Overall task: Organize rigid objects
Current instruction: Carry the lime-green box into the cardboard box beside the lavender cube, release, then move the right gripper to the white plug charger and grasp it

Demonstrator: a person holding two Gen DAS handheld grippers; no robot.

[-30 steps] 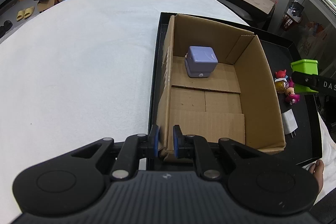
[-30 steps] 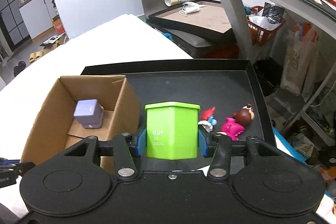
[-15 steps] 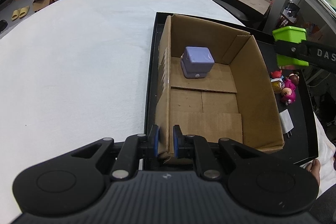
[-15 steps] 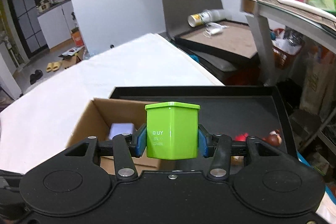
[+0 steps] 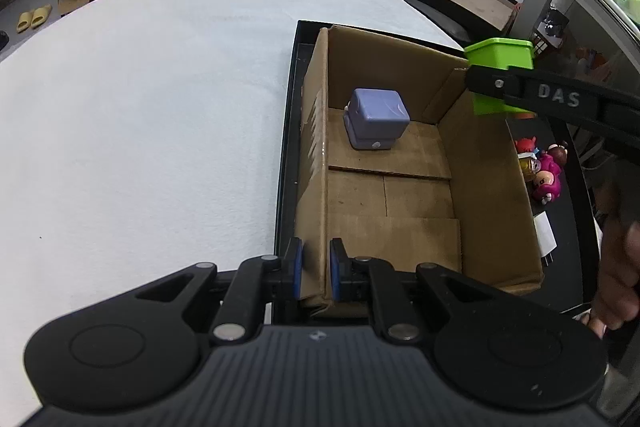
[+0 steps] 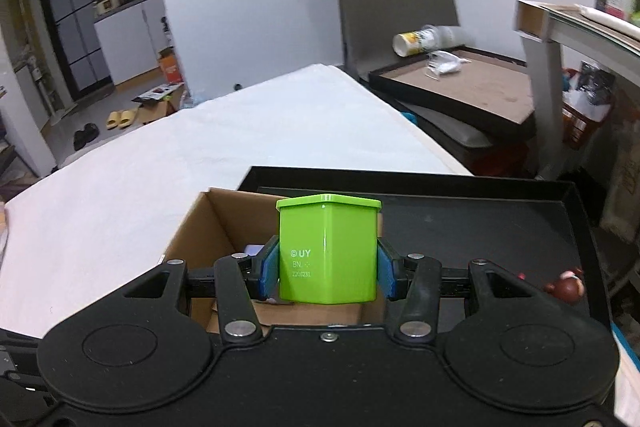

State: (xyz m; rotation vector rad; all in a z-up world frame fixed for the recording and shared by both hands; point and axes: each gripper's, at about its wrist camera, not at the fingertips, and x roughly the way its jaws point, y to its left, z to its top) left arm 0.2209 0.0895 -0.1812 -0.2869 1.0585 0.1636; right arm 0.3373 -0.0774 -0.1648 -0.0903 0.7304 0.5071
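Sorting is partly complete: one item, a lavender cube-shaped case (image 5: 377,119), already sits on the floor of the cardboard box (image 5: 486,187), toward the far end, in the centre of the left wrist view. The box stands inside a black tray (image 5: 286,155) on a white cloth-covered table (image 5: 140,107).

The left gripper (image 5: 316,269) is clamped narrowly on the near left wall of the box at the lower centre of its frame, with one blue pad on either side of the cardboard; judged as a bracing hold.

The right gripper (image 6: 326,271) holds a green square container (image 6: 328,251) upright between its blue pads, at the centre of the right wrist view. In the left wrist view this container (image 5: 500,67) appears at the upper right, raised above the far right corner of the box and not yet inside it.

Remaining work, as judged from the layout:
- lowering and releasing the green container in the box;
- transferring the small toy figures (image 5: 546,171), which lie on the tray just beside the right box wall at the right of the frame;
- possibly a white flat item (image 5: 545,235) near them, whose identity cannot be told
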